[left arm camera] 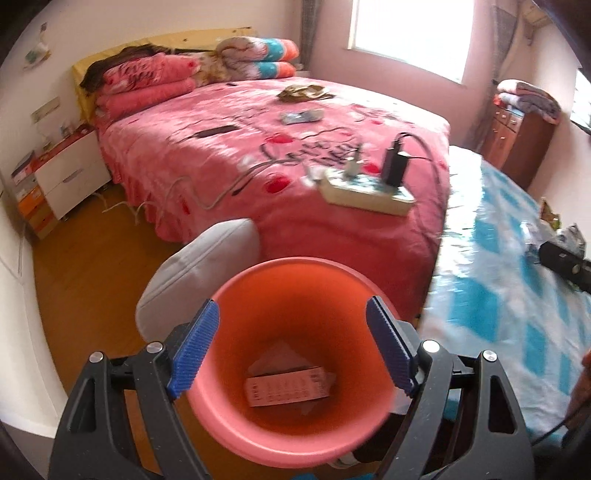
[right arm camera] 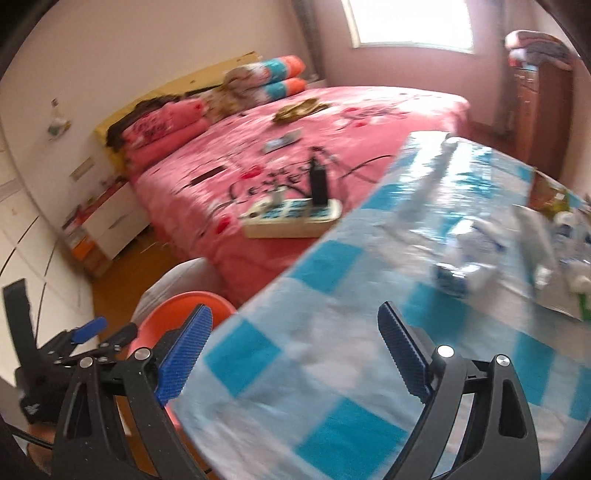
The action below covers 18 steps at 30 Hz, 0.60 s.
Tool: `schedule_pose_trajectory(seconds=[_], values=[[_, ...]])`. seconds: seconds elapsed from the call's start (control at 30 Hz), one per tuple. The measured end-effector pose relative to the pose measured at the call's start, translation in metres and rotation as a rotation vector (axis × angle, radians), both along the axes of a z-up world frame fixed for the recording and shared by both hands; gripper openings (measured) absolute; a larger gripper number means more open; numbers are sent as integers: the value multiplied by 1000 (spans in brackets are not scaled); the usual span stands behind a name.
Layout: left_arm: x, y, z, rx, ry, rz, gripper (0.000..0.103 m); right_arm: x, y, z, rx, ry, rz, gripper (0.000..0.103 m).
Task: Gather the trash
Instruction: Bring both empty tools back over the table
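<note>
A wide bed (left arm camera: 258, 147) under plush pink fleece fills the far room; nearer right stands the desk (right arm camera: 332, 350), covered in glossy blue-and-white check. The round, smooth salmon plastic bin (left arm camera: 295, 435) sits on the wooden floor at the desk's left edge, flat printed paper (left arm camera: 288, 384) at its bottom. The left tool (left arm camera: 291, 350) tilts down over the bin, ribbed blue pads spread wide astride the rim, clear of it. The right tool (right arm camera: 291, 354) angles down over the checked cloth, wide and empty; blurred crumpled wrappers (right arm camera: 465, 266) lie far right

Daylight entering through window (left arm camera: 410, 33); pink-covered bed (left arm camera: 258, 155) standing on wooden floor (left arm camera: 85, 266); white nightstand (left arm camera: 70, 177) sitting beside bed, against pale wall (left arm camera: 110, 26).
</note>
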<state>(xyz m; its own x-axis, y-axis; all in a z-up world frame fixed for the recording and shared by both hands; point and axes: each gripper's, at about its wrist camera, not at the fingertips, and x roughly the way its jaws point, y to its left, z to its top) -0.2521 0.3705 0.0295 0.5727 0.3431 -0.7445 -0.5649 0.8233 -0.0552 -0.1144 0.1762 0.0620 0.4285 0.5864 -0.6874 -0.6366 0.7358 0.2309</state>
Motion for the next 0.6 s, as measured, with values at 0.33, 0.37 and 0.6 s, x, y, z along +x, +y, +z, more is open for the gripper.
schedule_pose_trajectory(seconds=[0.33, 0.37, 0.6], values=[[29, -56, 28, 2, -21, -131, 84, 4, -81, 5, 11, -87, -155, 90], [33, -64, 31, 9, -23, -147, 84, 5, -88, 5, 12, -91, -168, 90], [51, -104, 43, 39, -34, -236, 88, 13, -128, 4, 17, -118, -251, 90]])
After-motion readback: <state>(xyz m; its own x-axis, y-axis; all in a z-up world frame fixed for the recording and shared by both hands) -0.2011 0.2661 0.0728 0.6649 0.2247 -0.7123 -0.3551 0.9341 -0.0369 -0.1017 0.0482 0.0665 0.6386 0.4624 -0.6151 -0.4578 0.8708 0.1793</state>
